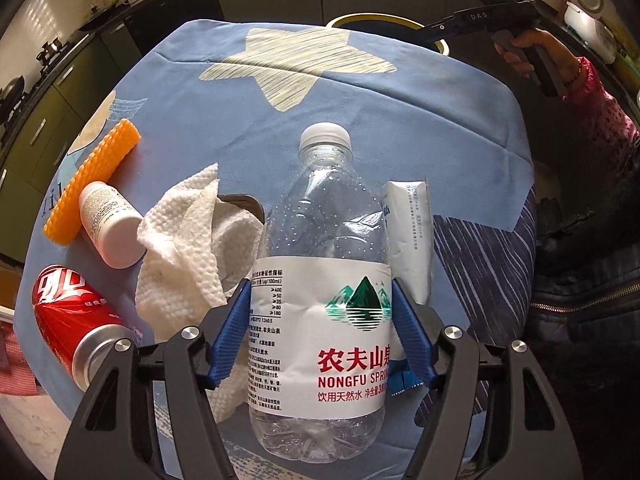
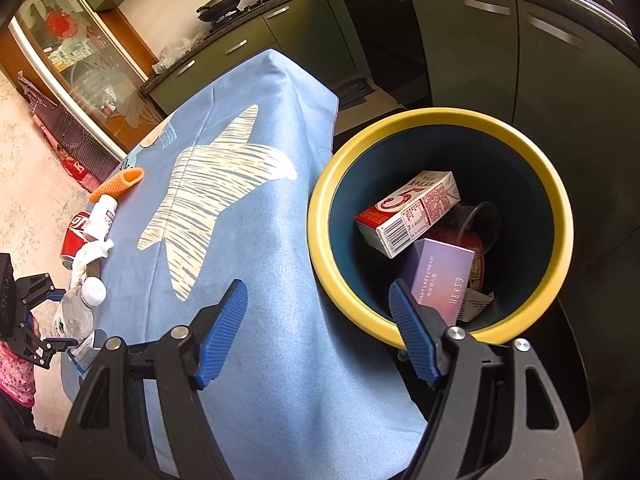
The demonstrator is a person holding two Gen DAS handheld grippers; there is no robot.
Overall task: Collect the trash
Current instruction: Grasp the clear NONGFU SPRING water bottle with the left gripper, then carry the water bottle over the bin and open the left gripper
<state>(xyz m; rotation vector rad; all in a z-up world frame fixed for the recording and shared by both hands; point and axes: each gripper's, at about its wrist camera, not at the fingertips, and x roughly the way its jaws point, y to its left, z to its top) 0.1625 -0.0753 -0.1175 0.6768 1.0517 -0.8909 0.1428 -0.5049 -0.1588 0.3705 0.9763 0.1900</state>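
Note:
My left gripper [image 1: 321, 332] is shut on a clear empty water bottle [image 1: 320, 240] with a white label, blue pads pressed on both sides of the label. The bottle also shows at the far left of the right wrist view [image 2: 78, 312]. On the blue cloth table [image 1: 400, 120] lie a crumpled paper towel [image 1: 188, 236], a red can [image 1: 76, 316], a white pill bottle [image 1: 108, 224], an orange ridged piece [image 1: 92, 180] and a white carton [image 1: 412, 232]. My right gripper [image 2: 316, 320] is open and empty, above the table edge beside the yellow-rimmed bin [image 2: 320, 240].
The bin holds a red and white carton [image 2: 408, 212], a purple box [image 2: 444, 276] and other trash. Dark green kitchen cabinets [image 2: 460, 52] stand behind the bin. A person's arm in a pink sleeve [image 1: 600, 120] is at the right of the left wrist view.

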